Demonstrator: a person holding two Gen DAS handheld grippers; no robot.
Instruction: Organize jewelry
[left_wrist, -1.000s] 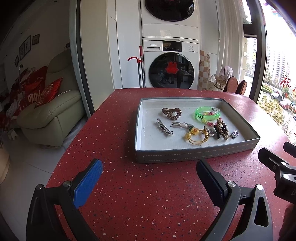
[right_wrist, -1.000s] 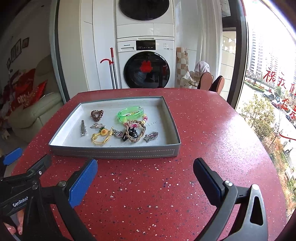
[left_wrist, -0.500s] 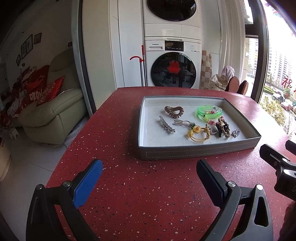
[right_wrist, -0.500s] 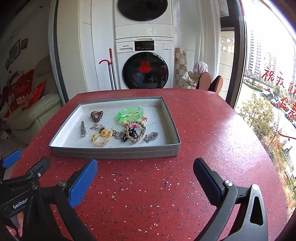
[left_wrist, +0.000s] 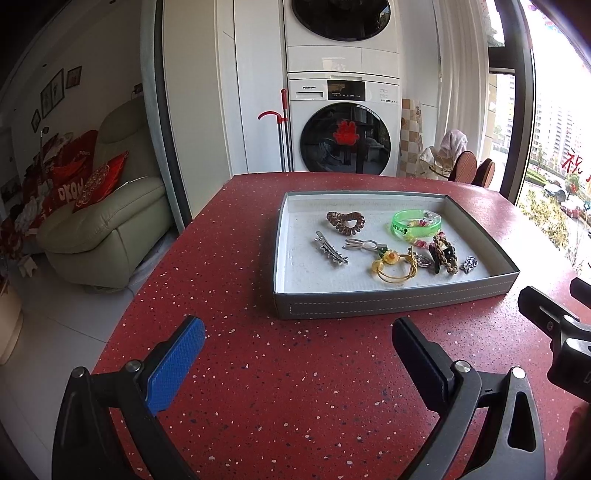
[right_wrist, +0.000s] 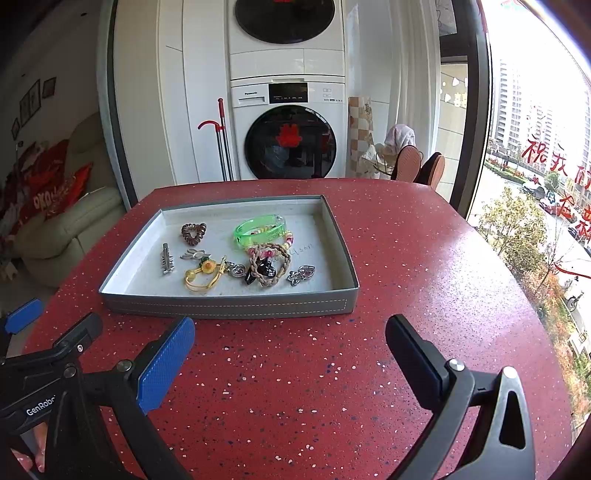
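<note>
A shallow grey tray (left_wrist: 391, 304) (right_wrist: 229, 305) sits on the red speckled table. In it lie a green bangle (left_wrist: 416, 223) (right_wrist: 260, 229), a brown spiral hair tie (left_wrist: 345, 221) (right_wrist: 193, 233), a silver clip (left_wrist: 330, 252) (right_wrist: 166, 257), a yellow flower hair tie (left_wrist: 393, 266) (right_wrist: 204, 276), a braided rope bracelet (left_wrist: 445, 253) (right_wrist: 269, 265) and a small silver charm (left_wrist: 469, 264) (right_wrist: 301, 274). My left gripper (left_wrist: 297, 354) is open and empty, short of the tray's near left corner. My right gripper (right_wrist: 290, 352) is open and empty, just before the tray's near wall.
The red table (right_wrist: 424, 266) has a rounded edge at the right by a window. A cream sofa (left_wrist: 103, 225) with red cushions stands to the left. A washer and dryer stack (left_wrist: 343, 136) stands behind the table. The right gripper's body shows at the left view's right edge (left_wrist: 554, 325).
Both grippers have shifted slightly and risen a little; the tray sits a bit farther off in both views. Both jaws stay open. Nothing in the tray has moved.
</note>
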